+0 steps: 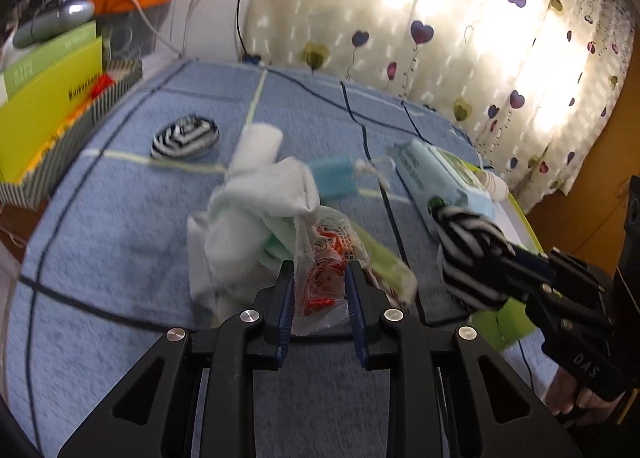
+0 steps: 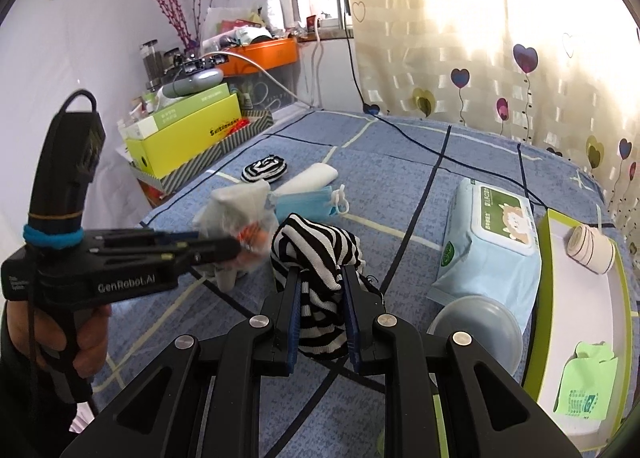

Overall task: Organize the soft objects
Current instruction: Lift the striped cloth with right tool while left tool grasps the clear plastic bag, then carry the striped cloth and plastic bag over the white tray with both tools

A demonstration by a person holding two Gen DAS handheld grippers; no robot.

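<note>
Crinkly clear snack packet [image 1: 320, 282] pinched in your left gripper [image 1: 320, 290], above blue bedsheet [image 1: 120, 217]. Right gripper [image 2: 322, 318] clamps striped sock [image 2: 316, 258]. Carry both level toward green-rimmed tray [image 2: 548, 258]; keep squeeze firm, packet slippery.

**Open bedspread at left, clutter at centre and right**

In the right wrist view, the blue bed [image 2: 400, 161] lies bare toward 12 o'clock. At 2 o'clock the wipes pack [image 2: 486, 242], grey bowl [image 2: 476, 328] and green-rimmed tray [image 2: 576, 298] block passage. At 10 o'clock, stacked boxes [image 2: 188, 137] line the edge; the white cloth pile [image 2: 236, 201] sits between.
</note>
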